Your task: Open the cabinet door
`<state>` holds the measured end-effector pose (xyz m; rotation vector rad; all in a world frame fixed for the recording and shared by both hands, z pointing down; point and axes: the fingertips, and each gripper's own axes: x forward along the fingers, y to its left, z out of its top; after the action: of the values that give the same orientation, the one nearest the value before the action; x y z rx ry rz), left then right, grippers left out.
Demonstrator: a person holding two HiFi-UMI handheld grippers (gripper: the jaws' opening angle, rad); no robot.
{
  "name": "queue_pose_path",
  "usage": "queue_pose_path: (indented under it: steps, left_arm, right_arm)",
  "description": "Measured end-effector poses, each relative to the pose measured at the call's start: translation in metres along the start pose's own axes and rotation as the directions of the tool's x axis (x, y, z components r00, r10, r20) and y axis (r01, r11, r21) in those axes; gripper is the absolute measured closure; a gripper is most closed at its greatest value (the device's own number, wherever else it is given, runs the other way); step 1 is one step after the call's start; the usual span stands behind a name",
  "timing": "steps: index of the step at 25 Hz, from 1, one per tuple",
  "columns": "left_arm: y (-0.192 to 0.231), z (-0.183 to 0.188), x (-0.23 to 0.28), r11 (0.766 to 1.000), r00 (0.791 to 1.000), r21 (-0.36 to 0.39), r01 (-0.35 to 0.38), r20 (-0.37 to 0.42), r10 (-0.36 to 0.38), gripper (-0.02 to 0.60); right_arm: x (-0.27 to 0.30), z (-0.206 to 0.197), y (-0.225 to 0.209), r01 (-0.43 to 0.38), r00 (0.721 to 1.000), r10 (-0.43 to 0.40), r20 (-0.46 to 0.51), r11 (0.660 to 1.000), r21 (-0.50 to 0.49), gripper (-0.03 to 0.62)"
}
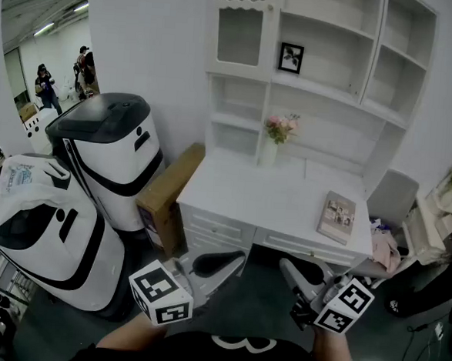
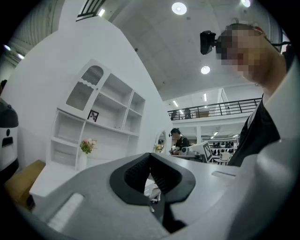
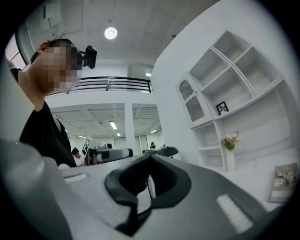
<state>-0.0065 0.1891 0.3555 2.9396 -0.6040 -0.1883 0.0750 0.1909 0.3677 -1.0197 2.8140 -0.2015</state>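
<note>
As both tools hang low in front of my body, short of the desk's front edge, I judge that the reach has not begun. Left gripper [image 1: 228, 259]: jaws pressed together, nothing between them. Right gripper [image 1: 291, 270]: jaws likewise together and empty. Beyond them, the white desk [image 1: 264, 194] carries a book [image 1: 338, 216] at its right front and a vase of flowers [image 1: 275, 137] at the back. Farthest, at the upper left of the hutch, the cabinet door [image 1: 240, 32] stands closed, well apart from either tool. I judge the left gripper better placed. I would spread its jaws before arriving and carry it over the desk clear of the flowers. I would take the door at its right edge, where a small knob seems to sit, though it is too small to be sure. The pull should follow the door's arc, not run straight back.
</note>
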Motion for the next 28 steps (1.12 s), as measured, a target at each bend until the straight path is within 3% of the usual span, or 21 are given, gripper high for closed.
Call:
queue_pose_path:
  steps: [9,16,22,28]
  left_arm:
    - [0.032,-0.005,-0.025,1.0,1.0,0.002,-0.012,0.003,0.012,0.574]
    - [0.032,-0.013,-0.033,1.0,1.0,0.005,0.001,-0.008,-0.001,0.574]
    - [0.039,-0.011,-0.018,1.0,1.0,0.015,-0.002,-0.016,0.002,0.574]
    - [0.077,-0.018,0.003,1.0,0.999,0.006,-0.027,-0.028,0.027,0.574]
  right_arm:
    - [0.032,-0.02,0.009,-0.005,1.0,0.004,-0.024,0.999,-0.04,0.592]
    - [0.028,-0.028,0.018,-0.002,1.0,0.002,0.029,1.0,-0.002,0.592]
    - [0.03,-0.024,-0.001,0.005,0.999,-0.005,0.045,1.0,0.009,0.592]
    - [0.055,-0.026,-0.041,-0.023,0.999,0.022,0.04,0.999,0.025,0.592]
